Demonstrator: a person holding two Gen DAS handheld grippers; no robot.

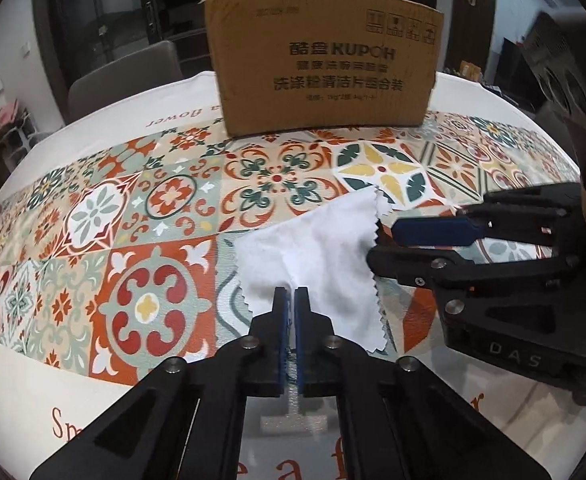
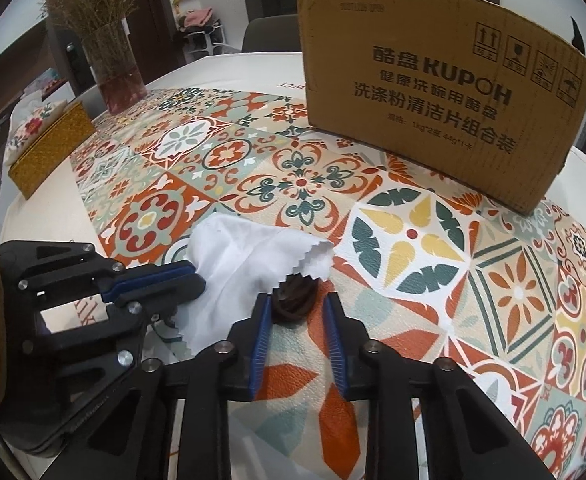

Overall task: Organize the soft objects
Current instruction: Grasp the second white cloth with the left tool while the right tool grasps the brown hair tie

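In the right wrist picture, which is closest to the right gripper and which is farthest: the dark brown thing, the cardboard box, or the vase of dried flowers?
1. Dark brown thing: just ahead of the right gripper, partly under the white cloth.
2. Cardboard box: farther back, to the right.
3. Vase of dried flowers: far back on the left.

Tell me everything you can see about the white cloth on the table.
The white cloth is a small, thin, soft-looking piece with zigzag pinked edges. It lies rumpled and partly folded on the patterned tablecloth, in front of the cardboard box and apart from it. The left gripper is shut on its near edge. In the right wrist view, its far flap drapes over a dark brown object that sits at the right gripper's fingertips.
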